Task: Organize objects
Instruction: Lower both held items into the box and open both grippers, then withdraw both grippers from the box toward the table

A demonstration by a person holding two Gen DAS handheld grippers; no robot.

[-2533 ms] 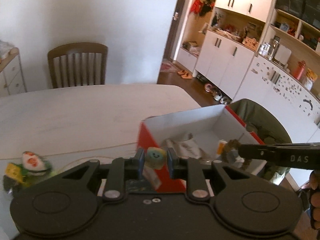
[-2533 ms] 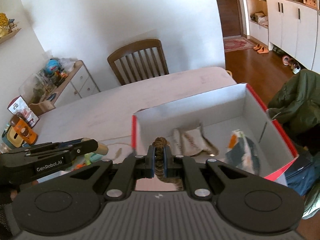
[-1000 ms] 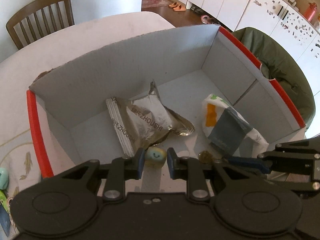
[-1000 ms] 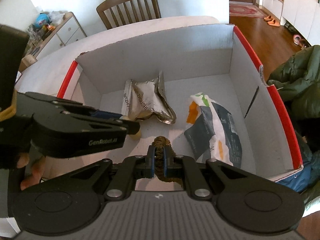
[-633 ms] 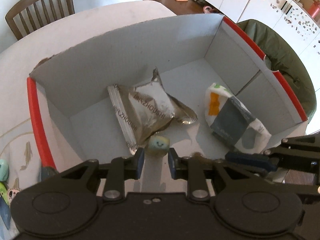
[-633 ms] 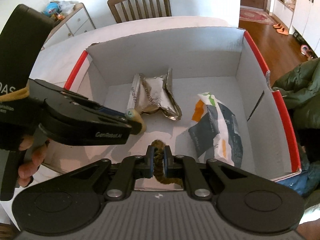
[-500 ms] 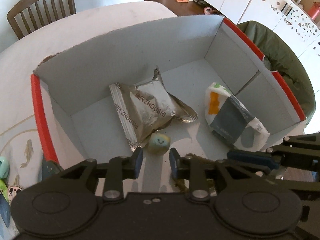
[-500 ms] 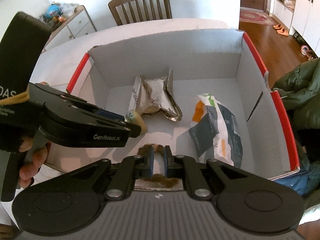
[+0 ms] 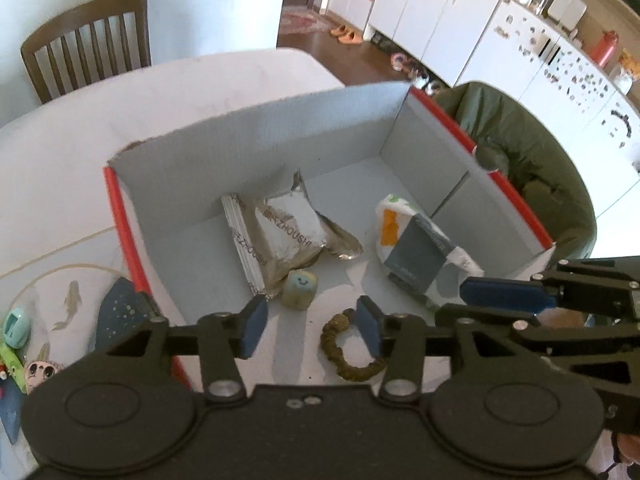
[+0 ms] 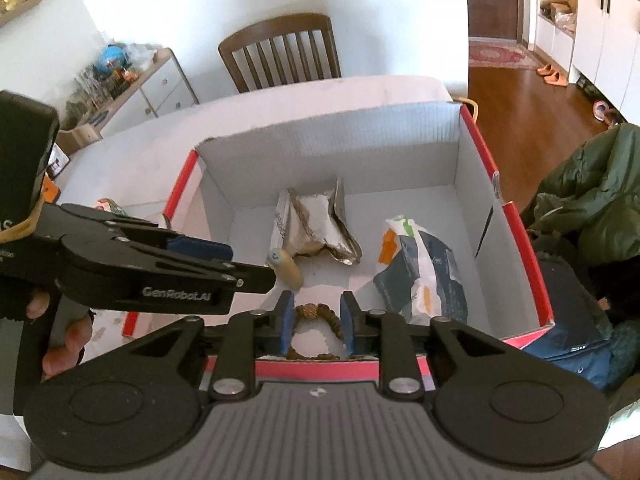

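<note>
Both tools have let go since a second ago. The left tool (image 9: 311, 324) is now spread wide, and the small pale cube with a smiling face (image 9: 299, 289) it pinched lies on the floor of the red-rimmed white cardboard box (image 9: 124, 232), against the silver foil packet (image 9: 280, 240). The right tool (image 10: 315, 322) has also opened; the brown braided hair tie (image 9: 348, 348) it held lies near the cube.
</note>
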